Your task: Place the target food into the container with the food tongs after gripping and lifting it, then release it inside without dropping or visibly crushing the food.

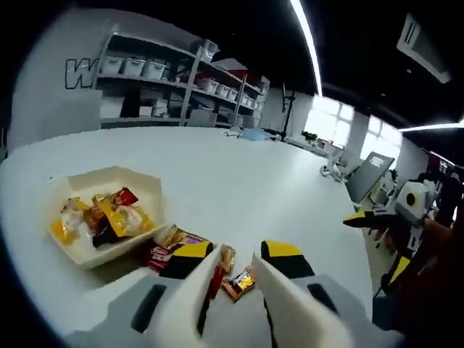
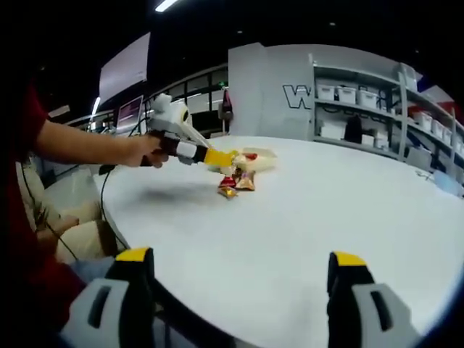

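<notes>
A cream paper container (image 1: pixel 148 190) stands on the round white table (image 1: pixel 239 174), holding several snack packets (image 1: pixel 109 217). More loose packets (image 1: pixel 235 279) lie just right of it. My left gripper (image 1: pixel 238 254) is open low over them, and a narrow red packet (image 1: pixel 223 262) lies between its white tong tips. In the right gripper view a hand holds the left gripper (image 2: pixel 217 157) over the loose packets (image 2: pixel 235 181) beside the container (image 2: pixel 261 157). My right gripper (image 2: pixel 239 264) stands open over bare table with nothing in it, far from the food; it also shows as the right gripper (image 1: pixel 380 243).
Shelves with white bins (image 1: pixel 181 80) line the far wall. Office chairs (image 1: pixel 366 177) stand past the table's far edge. A person's forearm (image 2: pixel 80 145) reaches in from the left, with a cable (image 2: pixel 105 196) hanging by the table edge.
</notes>
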The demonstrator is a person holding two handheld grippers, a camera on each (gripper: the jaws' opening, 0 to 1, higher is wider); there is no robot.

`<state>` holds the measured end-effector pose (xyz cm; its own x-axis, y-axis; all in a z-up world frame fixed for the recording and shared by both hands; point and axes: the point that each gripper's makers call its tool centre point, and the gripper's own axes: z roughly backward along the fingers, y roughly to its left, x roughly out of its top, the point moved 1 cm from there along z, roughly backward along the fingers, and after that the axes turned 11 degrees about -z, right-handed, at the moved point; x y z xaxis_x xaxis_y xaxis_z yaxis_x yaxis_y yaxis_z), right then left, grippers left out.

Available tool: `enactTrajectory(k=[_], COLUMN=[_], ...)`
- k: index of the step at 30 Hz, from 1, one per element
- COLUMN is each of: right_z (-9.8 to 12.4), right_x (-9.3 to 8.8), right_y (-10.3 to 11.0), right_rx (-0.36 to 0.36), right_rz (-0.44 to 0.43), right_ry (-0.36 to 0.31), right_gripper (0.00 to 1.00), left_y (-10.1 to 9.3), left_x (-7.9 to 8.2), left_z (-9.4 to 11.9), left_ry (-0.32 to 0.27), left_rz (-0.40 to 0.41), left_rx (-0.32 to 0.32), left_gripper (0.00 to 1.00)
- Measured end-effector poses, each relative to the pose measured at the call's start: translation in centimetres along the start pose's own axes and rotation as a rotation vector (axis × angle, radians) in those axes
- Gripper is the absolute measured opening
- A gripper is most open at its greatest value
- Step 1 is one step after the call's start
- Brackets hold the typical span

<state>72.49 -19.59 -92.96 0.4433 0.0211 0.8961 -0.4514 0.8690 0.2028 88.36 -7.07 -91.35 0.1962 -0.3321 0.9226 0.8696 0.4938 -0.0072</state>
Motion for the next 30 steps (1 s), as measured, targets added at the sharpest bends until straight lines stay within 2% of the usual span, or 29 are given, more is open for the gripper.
enactTrajectory(k=[1,2,3,5,10,14,16,18,30], right_z=[0.0,0.0,0.1,0.2,0.3,0.2,0.2,0.2,0.3], right_x=[0.0,0.0,0.0,0.1,0.1,0.2,0.2,0.2,0.2], right_y=[0.0,0.1,0.1,0.1,0.0,0.1,0.1,0.1,0.0], right_rx=[0.001,0.002,0.002,0.002,-0.002,0.001,0.002,0.003,0.000], right_rz=[-0.002,-0.003,-0.002,-0.002,-0.005,-0.001,-0.001,-0.001,0.005], right_ry=[-0.001,-0.003,-0.003,-0.004,-0.008,-0.007,-0.006,-0.006,-0.002], right_gripper=[0.99,0.99,0.99,0.99,0.99,0.99,0.99,0.99,0.99], left_y=[-0.1,-0.1,-0.3,-0.7,-0.7,-1.1,-1.5,-1.2,-1.1], left_x=[-0.3,-0.7,-1.0,-1.2,-1.7,-2.5,-2.7,-2.6,-2.6], left_z=[-0.2,-0.4,-0.5,-0.6,-0.7,-0.7,-0.7,-0.7,-0.7], left_ry=[0.011,0.019,0.030,0.040,0.056,0.085,0.092,0.087,0.102], left_rz=[-0.014,-0.080,-0.109,-0.143,-0.100,-0.112,-0.076,-0.092,-0.042], left_rx=[0.002,-0.011,-0.026,-0.039,-0.062,-0.077,-0.100,-0.087,-0.082], left_gripper=[0.26,0.26,0.26,0.26,0.27,0.28,0.28,0.27,0.21])
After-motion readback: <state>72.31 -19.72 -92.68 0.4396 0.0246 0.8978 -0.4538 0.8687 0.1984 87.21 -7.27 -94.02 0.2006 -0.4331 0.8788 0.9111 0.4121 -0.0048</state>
